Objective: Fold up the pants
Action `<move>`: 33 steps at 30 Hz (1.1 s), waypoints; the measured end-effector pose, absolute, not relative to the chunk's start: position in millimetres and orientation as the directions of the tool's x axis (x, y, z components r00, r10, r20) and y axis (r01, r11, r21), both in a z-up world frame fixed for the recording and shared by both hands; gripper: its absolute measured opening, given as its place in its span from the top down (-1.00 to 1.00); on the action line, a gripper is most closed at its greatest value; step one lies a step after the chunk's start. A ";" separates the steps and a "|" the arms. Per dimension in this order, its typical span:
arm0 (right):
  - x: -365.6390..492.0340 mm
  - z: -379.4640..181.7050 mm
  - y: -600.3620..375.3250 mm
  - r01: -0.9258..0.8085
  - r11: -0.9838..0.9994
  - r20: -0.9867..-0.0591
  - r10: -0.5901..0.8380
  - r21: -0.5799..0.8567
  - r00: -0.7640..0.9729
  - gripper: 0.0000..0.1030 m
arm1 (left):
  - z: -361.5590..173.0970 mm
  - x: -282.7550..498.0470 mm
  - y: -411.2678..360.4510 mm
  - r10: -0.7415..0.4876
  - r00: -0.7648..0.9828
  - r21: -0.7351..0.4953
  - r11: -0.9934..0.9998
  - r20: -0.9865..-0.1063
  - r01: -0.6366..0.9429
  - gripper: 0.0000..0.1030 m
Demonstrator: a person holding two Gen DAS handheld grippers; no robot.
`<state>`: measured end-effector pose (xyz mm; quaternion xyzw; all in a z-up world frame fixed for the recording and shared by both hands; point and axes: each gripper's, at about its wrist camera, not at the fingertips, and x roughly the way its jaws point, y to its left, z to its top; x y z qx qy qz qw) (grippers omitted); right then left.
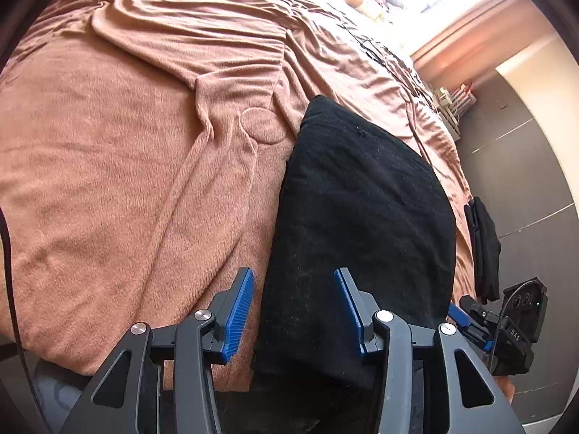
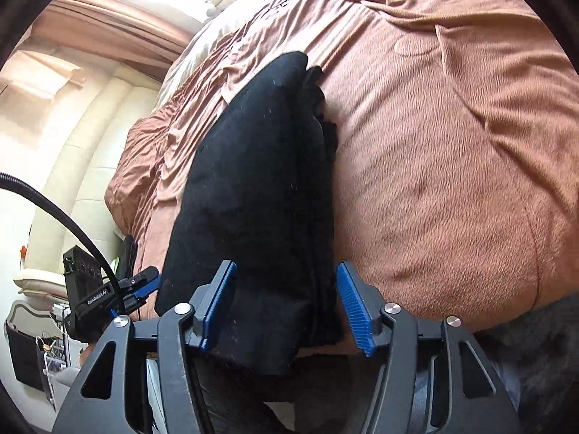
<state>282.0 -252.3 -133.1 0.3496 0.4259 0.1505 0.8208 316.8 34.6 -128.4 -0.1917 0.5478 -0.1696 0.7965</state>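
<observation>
The black pants (image 1: 362,199) lie folded into a long, thick bundle on the brown blanket (image 1: 126,181) of a bed. My left gripper (image 1: 294,278) hovers over the bundle's near end, open, with the bundle's left edge showing between its blue pads and a gap of blanket beside the left pad. In the right wrist view the pants (image 2: 253,181) run away from me, layered edges on their right side. My right gripper (image 2: 286,271) straddles their near end, open, pads off the cloth. Each view catches the other gripper at the side: the right gripper (image 1: 506,325) and the left gripper (image 2: 108,289).
A second dark garment (image 1: 483,249) hangs over the bed's edge, above the grey floor (image 1: 524,181). The blanket (image 2: 452,181) is rumpled toward the head of the bed. A black cable (image 2: 54,202) loops at the left of the right wrist view.
</observation>
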 end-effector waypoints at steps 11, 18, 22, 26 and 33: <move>335.3 -129.5 -240.7 0.039 0.747 -0.619 0.518 0.663 0.591 -0.11 | -127.3 353.4 14.4 -0.455 0.336 -0.454 0.887 -0.825 0.087 -0.05; 355.2 -136.5 -246.5 0.095 0.751 -0.641 0.483 0.654 0.596 -0.11 | -137.0 373.9 2.7 -0.442 0.314 -0.435 0.895 -0.840 0.096 -0.06; 357.3 -143.6 -251.1 0.116 0.760 -0.653 0.456 0.639 0.605 -0.11 | -143.0 383.7 -2.2 -0.443 0.304 -0.435 0.895 -0.844 0.096 -0.06; 355.9 -158.2 -249.3 0.117 0.750 -0.650 0.472 0.651 0.595 -0.06 | -147.8 394.9 -6.5 -0.442 0.298 -0.434 0.896 -0.846 0.097 -0.06; 355.3 -141.6 -245.9 0.091 0.751 -0.633 0.477 0.654 0.610 0.26 | -150.4 412.6 -15.5 -0.440 0.291 -0.426 0.898 -0.850 0.112 -0.06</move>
